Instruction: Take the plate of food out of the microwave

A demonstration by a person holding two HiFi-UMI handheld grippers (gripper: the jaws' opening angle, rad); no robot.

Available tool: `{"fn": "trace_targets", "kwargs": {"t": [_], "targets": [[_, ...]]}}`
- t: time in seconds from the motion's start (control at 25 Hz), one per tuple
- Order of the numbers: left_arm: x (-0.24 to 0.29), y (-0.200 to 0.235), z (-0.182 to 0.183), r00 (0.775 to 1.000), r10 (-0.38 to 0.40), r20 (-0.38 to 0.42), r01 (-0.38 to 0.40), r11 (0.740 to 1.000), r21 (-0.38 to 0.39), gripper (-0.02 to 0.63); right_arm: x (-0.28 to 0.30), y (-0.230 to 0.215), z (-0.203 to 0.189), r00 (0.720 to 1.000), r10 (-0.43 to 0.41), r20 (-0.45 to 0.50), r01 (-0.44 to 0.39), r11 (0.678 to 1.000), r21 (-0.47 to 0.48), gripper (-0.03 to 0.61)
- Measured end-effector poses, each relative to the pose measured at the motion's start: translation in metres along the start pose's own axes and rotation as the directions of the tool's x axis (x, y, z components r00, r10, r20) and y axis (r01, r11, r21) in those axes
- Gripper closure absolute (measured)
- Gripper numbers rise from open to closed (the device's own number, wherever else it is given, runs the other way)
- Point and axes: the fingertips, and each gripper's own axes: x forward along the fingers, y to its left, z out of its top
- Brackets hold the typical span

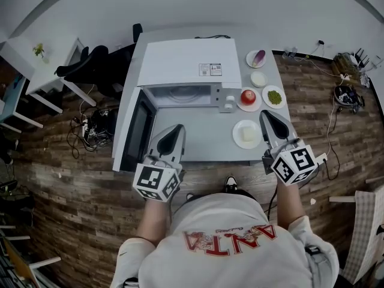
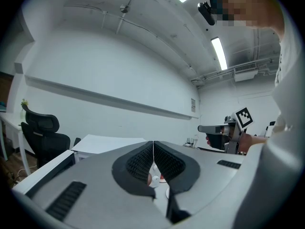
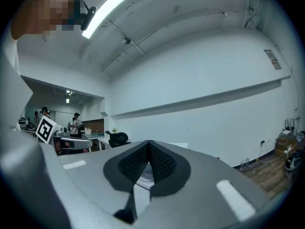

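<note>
**A:** Which step is this?

**B:** On the table (image 1: 198, 141) the microwave (image 1: 186, 62) stands at the back left, with its door (image 1: 137, 131) swung wide to the left. The cavity (image 1: 180, 95) shows only a pale round on its floor. I can't tell whether that is a bare turntable or a dish

**A:** And the plate of food?

**B:** A white plate (image 1: 246, 134) with something pale on it sits on the table near the front right, apart from the small dishes (image 1: 248, 98) along the right edge. I'd judge that one is already out

**A:** The grippers?

**B:** The left gripper (image 1: 176, 128) and the right gripper (image 1: 266, 114) hover level over the front edge. Each has its jaws pressed together on nothing. The right one is just beside the plate, not touching it

**A:** Next move?

**B:** Probably little more than drawing back. If the cavity does hold a dish, the jaws must part first, then go in low and level for its rim
</note>
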Motion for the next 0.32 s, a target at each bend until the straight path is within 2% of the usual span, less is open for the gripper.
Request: {"fn": "trace_targets", "kwargs": {"t": [0.32], "targets": [[-0.0019,-0.0042,-0.0005,1.0,-0.004,-0.002,0.004,1.0,-0.003,0.603,-0.0045,-0.0003,0.0047,1.0,-0.011,0.008,0.011,1.0,-0.009,0.577]]}}
